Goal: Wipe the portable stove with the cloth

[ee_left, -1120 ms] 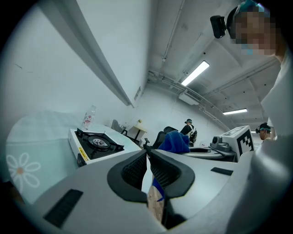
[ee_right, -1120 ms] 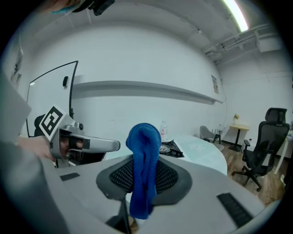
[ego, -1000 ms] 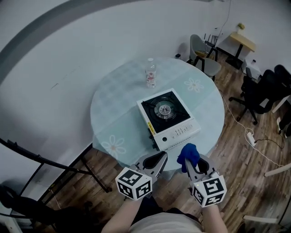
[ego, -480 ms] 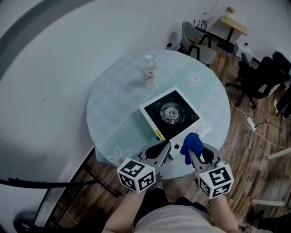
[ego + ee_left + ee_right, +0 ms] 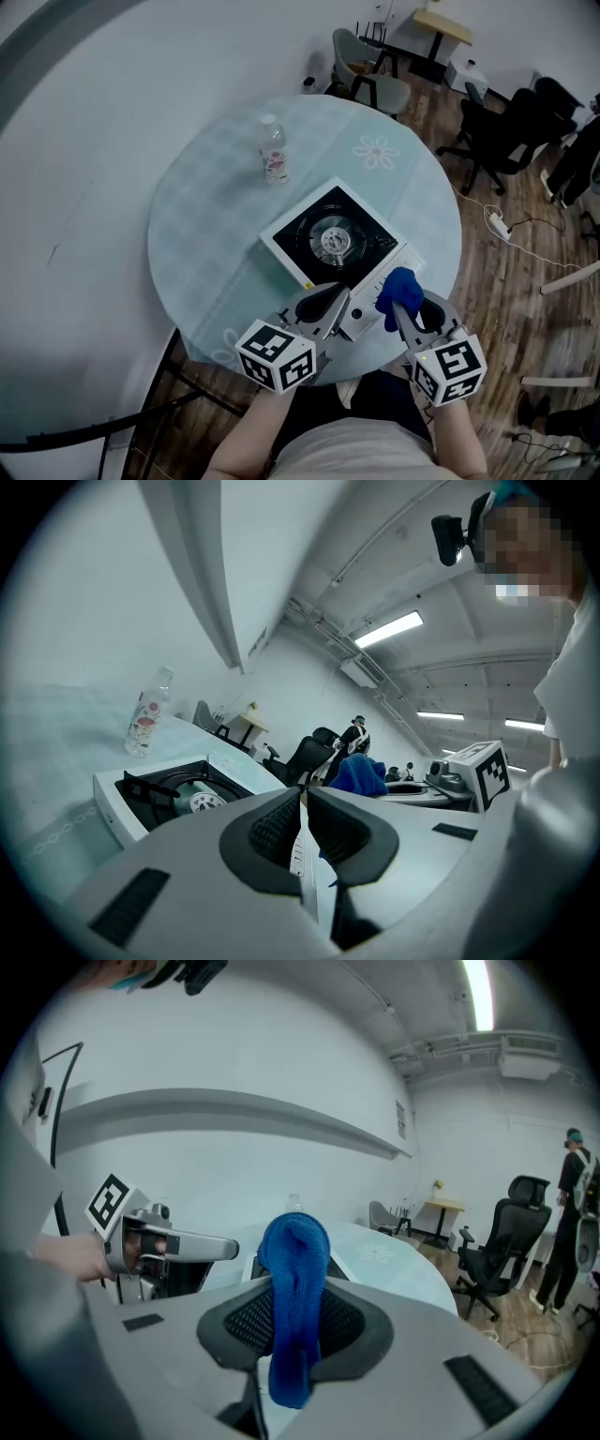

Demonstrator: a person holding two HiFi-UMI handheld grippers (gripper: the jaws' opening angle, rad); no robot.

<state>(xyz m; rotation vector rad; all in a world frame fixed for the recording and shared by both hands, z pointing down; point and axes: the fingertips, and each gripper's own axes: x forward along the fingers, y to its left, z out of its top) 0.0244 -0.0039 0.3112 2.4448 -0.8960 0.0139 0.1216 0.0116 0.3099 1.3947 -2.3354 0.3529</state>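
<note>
Above the stove [image 5: 291, 255] it's all open, only the burner grate [image 5: 331, 241] pokes up in the middle. The bottle [image 5: 273, 150] stands well behind, apart. Bare table [image 5: 202, 234] on both sides.

Cool, dim, even light washing over the head view, ceiling strip lights [image 5: 389, 630] glaring white in both gripper views, fisheye bending the walls and blacking out the corners, cloth [image 5: 292, 1269] showing sharp up close, shadows lying soft under the table [image 5: 187, 244].

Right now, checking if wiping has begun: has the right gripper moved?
Yes. The right gripper with the cloth has come forward, from short of the stove to its front edge.
</note>
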